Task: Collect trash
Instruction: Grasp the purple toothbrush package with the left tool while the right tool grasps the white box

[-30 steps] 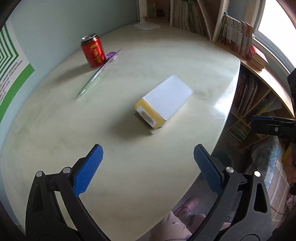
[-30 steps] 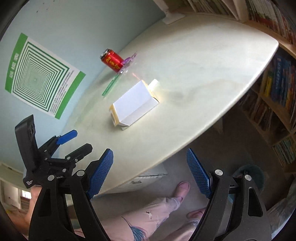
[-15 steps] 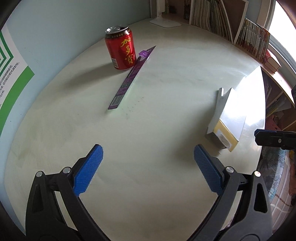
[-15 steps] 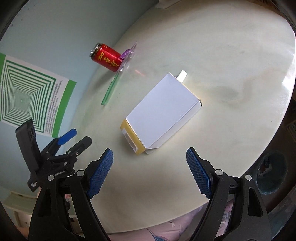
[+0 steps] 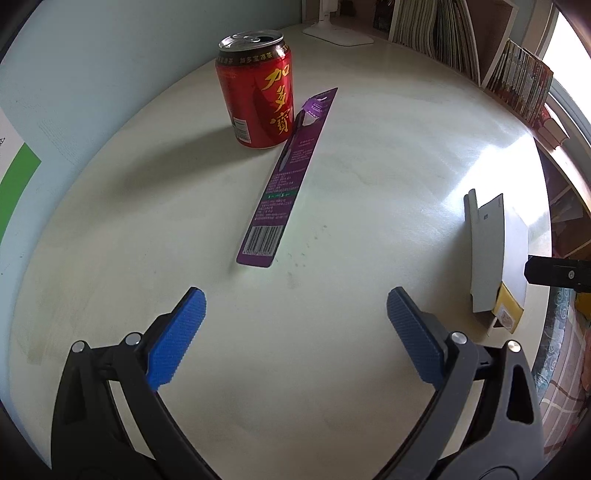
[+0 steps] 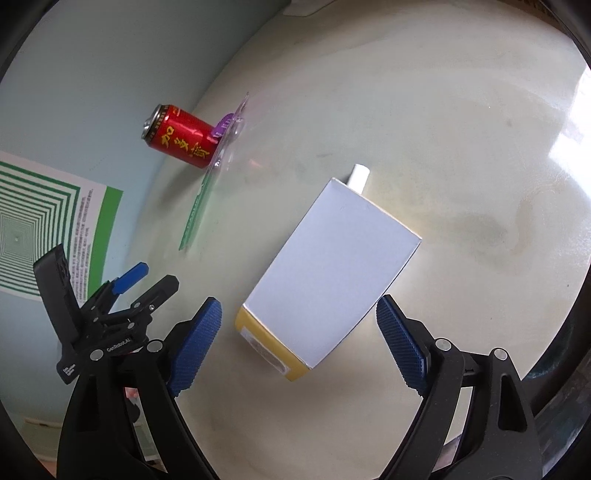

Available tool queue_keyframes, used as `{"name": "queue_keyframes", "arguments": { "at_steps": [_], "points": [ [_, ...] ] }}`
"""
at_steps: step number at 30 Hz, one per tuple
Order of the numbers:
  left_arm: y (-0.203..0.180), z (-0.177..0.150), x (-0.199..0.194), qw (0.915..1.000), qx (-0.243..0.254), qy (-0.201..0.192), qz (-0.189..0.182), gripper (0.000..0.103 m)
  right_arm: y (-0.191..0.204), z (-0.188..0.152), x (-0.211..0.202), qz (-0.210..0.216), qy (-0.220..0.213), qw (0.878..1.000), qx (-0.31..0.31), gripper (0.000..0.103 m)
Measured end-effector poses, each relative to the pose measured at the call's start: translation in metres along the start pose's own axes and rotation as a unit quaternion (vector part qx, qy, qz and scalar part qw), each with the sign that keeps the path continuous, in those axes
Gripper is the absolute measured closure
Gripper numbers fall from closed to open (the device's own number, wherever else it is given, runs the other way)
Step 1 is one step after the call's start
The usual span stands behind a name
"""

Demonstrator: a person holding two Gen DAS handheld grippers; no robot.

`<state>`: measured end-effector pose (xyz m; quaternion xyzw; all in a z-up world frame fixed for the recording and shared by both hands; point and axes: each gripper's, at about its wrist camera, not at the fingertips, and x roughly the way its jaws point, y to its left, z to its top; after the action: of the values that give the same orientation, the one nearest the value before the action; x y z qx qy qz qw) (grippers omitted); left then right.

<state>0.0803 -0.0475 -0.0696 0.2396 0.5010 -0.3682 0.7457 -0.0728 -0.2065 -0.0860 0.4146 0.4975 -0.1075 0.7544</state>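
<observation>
1. Both tongs are spread and hold nothing. The right gripper [image 6: 299,343], jaws opening, straddles the box [image 6: 328,273], apparently widening to clear its sides.
2. The left gripper [image 5: 295,336] hovers over bare table [image 5: 110,229], aimed toward the wrapper [image 5: 288,184].
3. The wrapper's far end leans on the upright can [image 5: 258,96]. Nothing is collected yet.

Prob a home study or reading rm. Pale round table [image 5: 369,155] set against a light blue wall [image 5: 92,55]. Far & right of it, wooden shelves [image 5: 484,40] packed w/ books [image 5: 524,85] and mags, window light beyond. White lamp base [image 5: 338,35] at far edge, I think. Green-striped poster [image 6: 44,229] on wall at left.
</observation>
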Motion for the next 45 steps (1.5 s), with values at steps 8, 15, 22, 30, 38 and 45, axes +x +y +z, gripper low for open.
{"name": "queue_keyframes", "arguments": {
  "at_steps": [8, 15, 22, 30, 38, 45],
  "points": [
    [0.015, 0.026, 0.033, 0.9999, 0.001, 0.007, -0.013, 0.007, 0.020, 0.021, 0.022, -0.049, 0.006, 0.999, -0.015, 0.017],
    [0.024, 0.038, 0.057, 0.9995, -0.006, 0.012, -0.028, 0.007, 0.035, 0.024, 0.041, -0.105, 0.014, 0.993, -0.053, 0.017],
    [0.027, 0.049, 0.068, 0.9989, -0.018, 0.008, -0.042, 0.009, 0.025, 0.036, 0.044, -0.116, 0.011, 0.992, -0.042, 0.035],
    [0.018, 0.063, 0.075, 0.9993, 0.006, -0.001, -0.036, 0.039, 0.020, 0.046, 0.041, -0.127, -0.001, 0.991, -0.047, 0.039],
    [0.015, 0.074, 0.074, 0.9989, 0.005, -0.001, -0.046, 0.086, 0.014, 0.046, 0.034, -0.126, -0.007, 0.991, -0.047, 0.040],
    [-0.001, 0.078, 0.067, 0.9989, 0.016, -0.010, -0.042, 0.088, 0.009, 0.045, 0.018, -0.123, -0.020, 0.991, -0.049, 0.040]
  ]
}}
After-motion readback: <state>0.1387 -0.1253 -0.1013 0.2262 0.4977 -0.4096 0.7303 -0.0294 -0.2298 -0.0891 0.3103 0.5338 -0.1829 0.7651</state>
